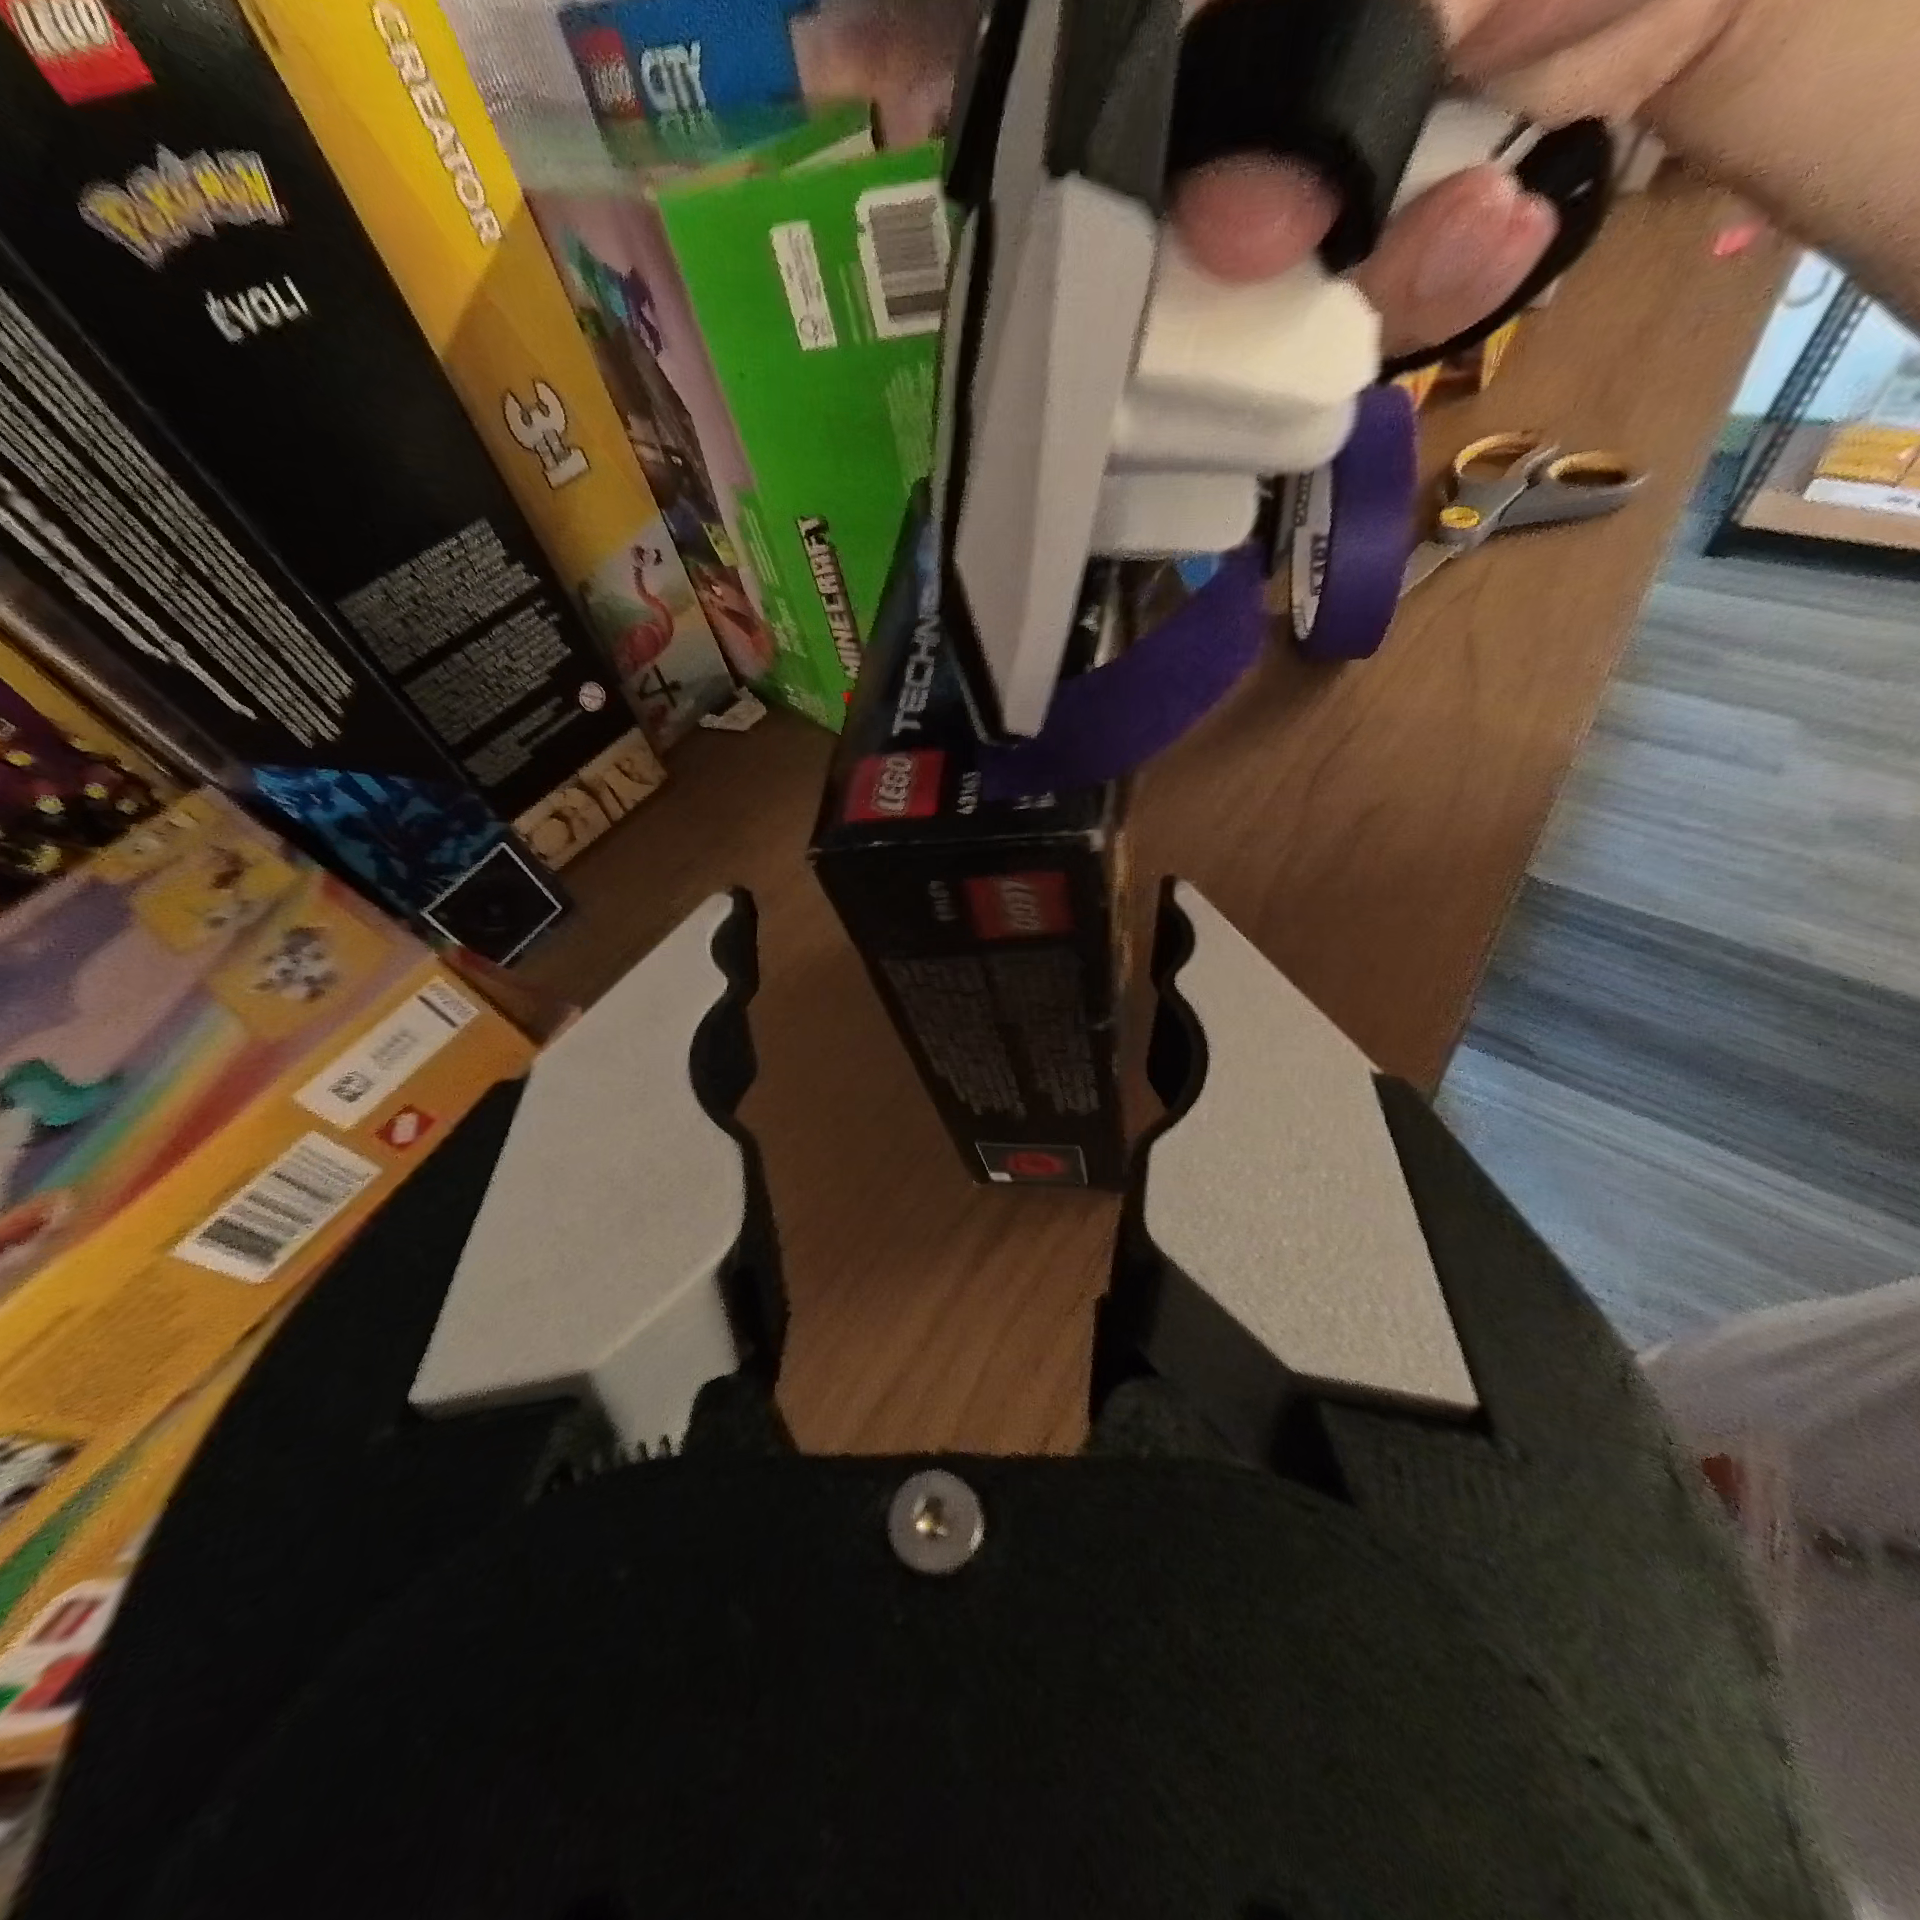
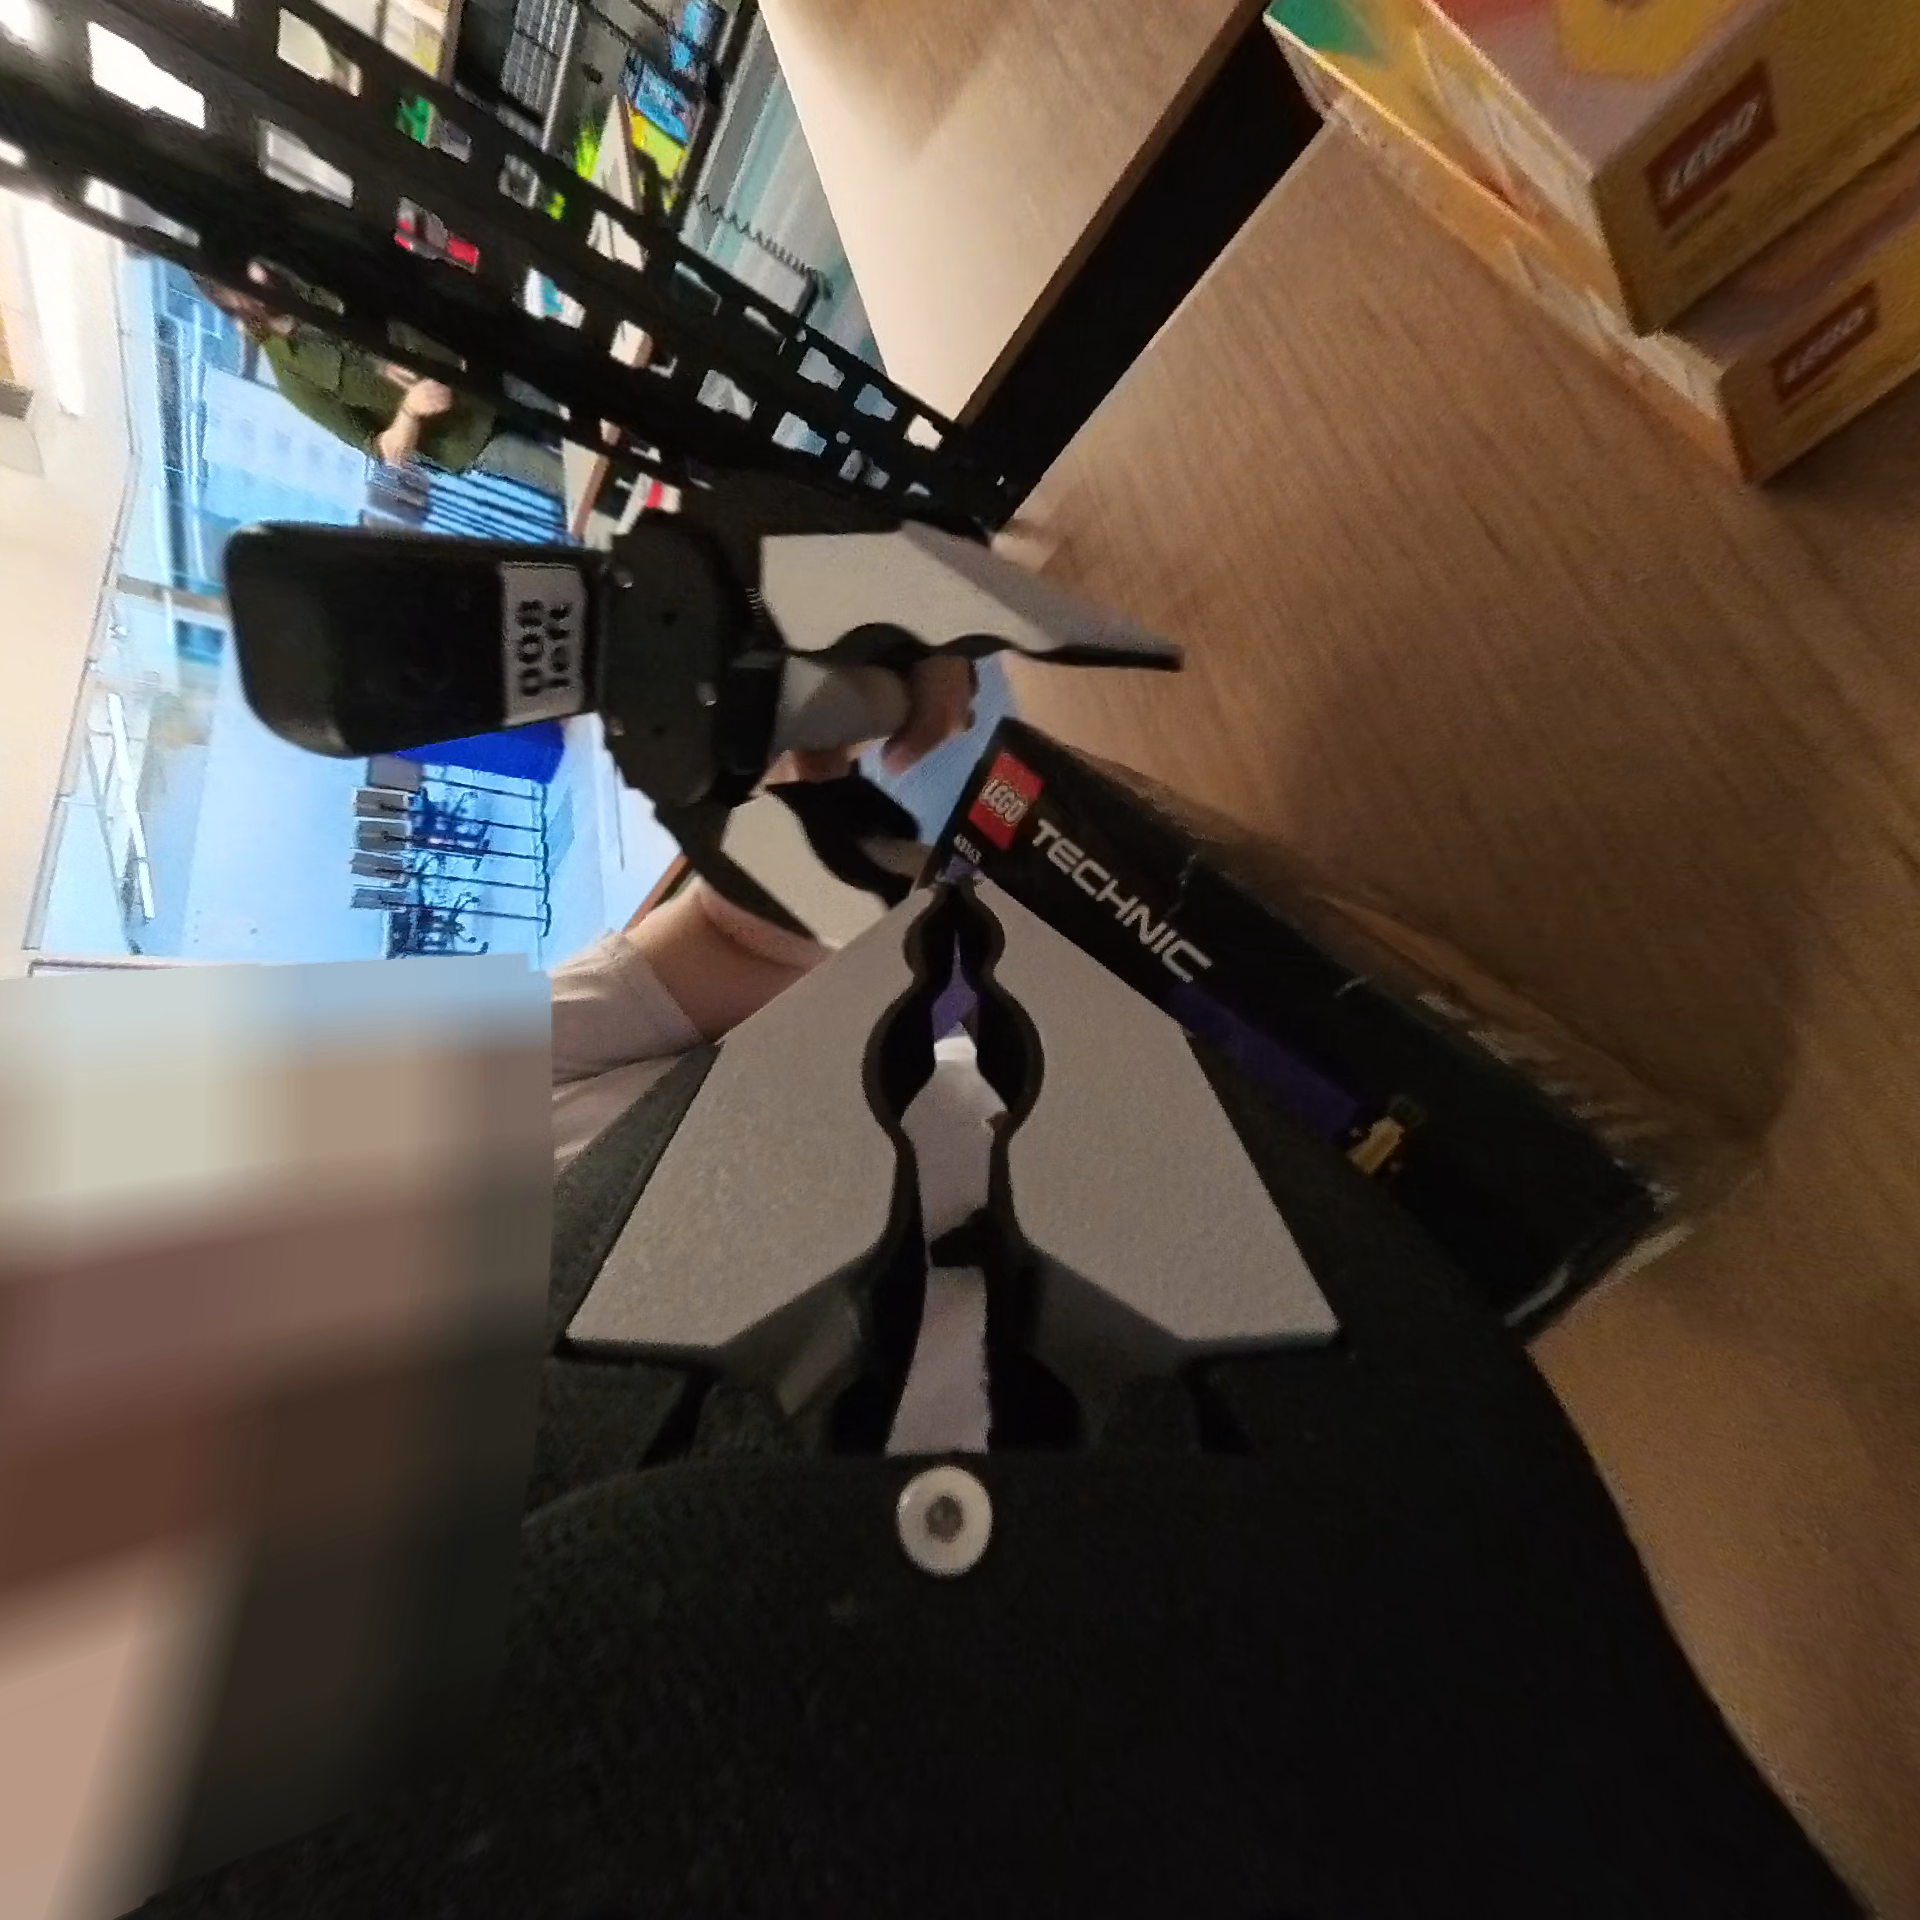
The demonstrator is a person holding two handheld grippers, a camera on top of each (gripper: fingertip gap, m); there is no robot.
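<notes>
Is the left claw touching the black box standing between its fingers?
Apart. The left wrist view shows the left claw open, with wooden shelf visible on both sides of the black box.

One small black box [image 1: 987,997], one roll of purple tape [image 1: 1351,540], one pair of scissors [image 1: 1507,499].

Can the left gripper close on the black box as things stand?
Probably yes. The left gripper is open with the black box standing between its fingers; the right gripper touches only the top, on the purple tape.
</notes>
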